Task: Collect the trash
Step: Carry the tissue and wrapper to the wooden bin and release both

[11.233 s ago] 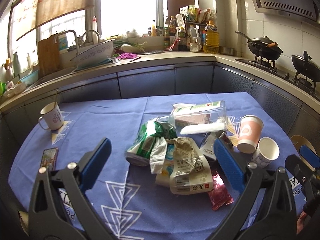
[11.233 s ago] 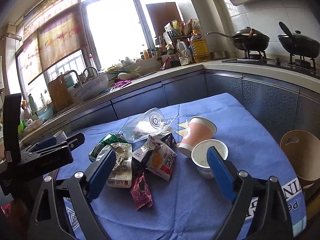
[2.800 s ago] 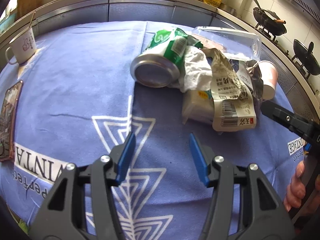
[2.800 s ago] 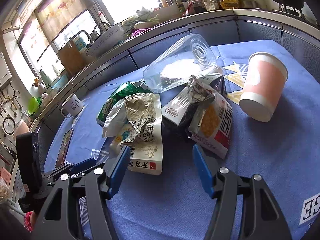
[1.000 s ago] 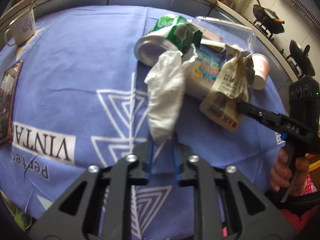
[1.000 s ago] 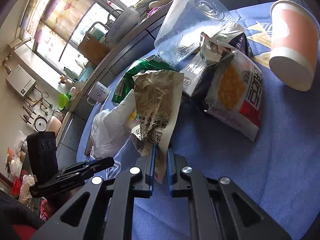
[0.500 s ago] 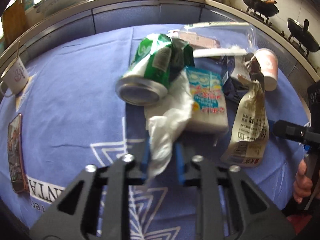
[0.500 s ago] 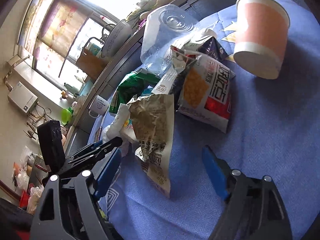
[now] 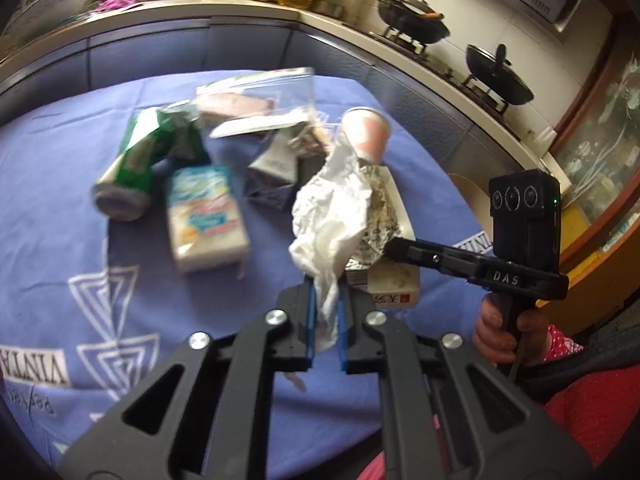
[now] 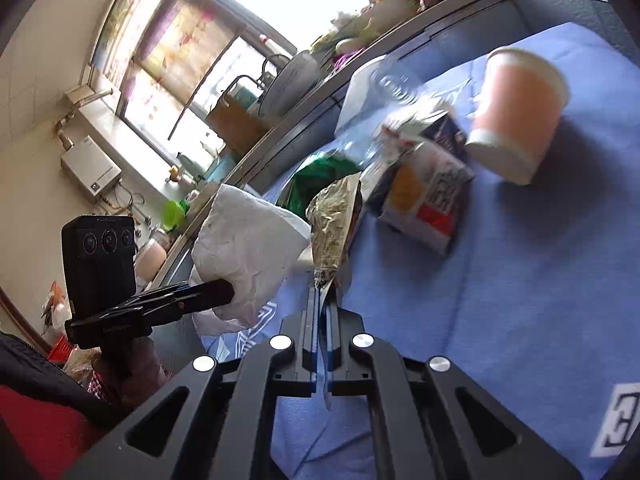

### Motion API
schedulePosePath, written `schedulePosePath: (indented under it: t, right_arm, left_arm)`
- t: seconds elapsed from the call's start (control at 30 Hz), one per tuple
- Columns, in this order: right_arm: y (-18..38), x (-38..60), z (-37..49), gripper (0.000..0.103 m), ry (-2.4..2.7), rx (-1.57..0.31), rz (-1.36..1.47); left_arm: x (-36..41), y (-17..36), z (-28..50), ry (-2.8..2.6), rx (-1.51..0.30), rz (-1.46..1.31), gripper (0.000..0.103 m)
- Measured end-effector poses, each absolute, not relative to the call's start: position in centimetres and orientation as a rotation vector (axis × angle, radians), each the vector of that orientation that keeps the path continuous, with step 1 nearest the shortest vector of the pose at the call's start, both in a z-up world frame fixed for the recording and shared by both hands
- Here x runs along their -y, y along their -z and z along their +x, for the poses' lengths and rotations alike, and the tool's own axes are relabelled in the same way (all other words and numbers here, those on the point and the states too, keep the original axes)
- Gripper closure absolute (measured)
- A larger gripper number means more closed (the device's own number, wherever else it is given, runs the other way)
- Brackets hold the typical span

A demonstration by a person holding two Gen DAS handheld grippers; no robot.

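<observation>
Trash is what this is all about, and two bits of it are already off the blue tablecloth (image 9: 60, 208): the left gripper (image 9: 325, 312) is pinched tight on the bottom tail of a crumpled white tissue (image 9: 332, 216), and the right gripper (image 10: 323, 312) has just snapped closed on the lower edge of a printed paper wrapper (image 10: 336, 220), which stands up from its jaws. Both look feather-light and floppy, so weight shouldn't be an issue; slipping is. The tissue is soft and squashes to nothing, and since it's only caught by a thin twisted end, I'd guess a quick swing could tear it or let it slide out. The wrapper is a bit stiffer and crinkly, probably slick on the printed side, so an edge grip with a fold in it seems safest. The rest of the pile is on the cloth: a dented green can (image 9: 136, 168) lying on its side, a white and blue packet (image 9: 204, 216) just beside it, a clear plastic box (image 9: 260, 100) behind, and a pink paper cup (image 10: 516, 116) tipped over near an orange and red snack bag (image 10: 428, 196). The can would be rigid but round and rolly, so across the body. The cup crushes easily, so I'd take it by the rim.
</observation>
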State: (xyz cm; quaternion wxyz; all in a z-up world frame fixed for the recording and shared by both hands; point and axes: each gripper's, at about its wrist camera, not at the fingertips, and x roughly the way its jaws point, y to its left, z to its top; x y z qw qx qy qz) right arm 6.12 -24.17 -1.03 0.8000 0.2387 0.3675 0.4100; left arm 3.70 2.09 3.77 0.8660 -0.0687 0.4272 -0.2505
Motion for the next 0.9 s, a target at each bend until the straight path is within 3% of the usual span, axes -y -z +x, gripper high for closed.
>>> schedulePosePath:
  t: [0.37,0.5,0.7,0.73,0.8,0.9]
  right_arm:
    - [-0.2,46.5,3.7,0.101,-0.235,-0.524,0.655]
    - [2.1,52.1,3.6,0.101,-0.028,-0.533,0.630]
    - [5.7,54.2,3.8,0.101,0.096,-0.613,0.591]
    - [6.0,54.6,3.5,0.101,0.099,-0.627,0.595]
    - [6.8,55.0,3.4,0.100,0.110,-0.640,0.627]
    - [7.6,55.6,2.9,0.097,0.119,-0.632,0.690]
  left_arm:
    - [23.3,-3.2,13.8,0.922,-0.958,0.018,0.095]
    - [31.6,-1.9,16.4,0.978,-0.980,0.064,0.095]
    - [38.4,1.3,18.2,0.973,-1.041,0.109,0.093]
    - [39.4,1.9,18.4,0.958,-1.056,0.130,0.091]
    - [40.8,3.1,18.6,0.913,-1.096,0.185,0.068]
    - [40.8,3.8,18.4,0.866,-1.093,0.222,0.050]
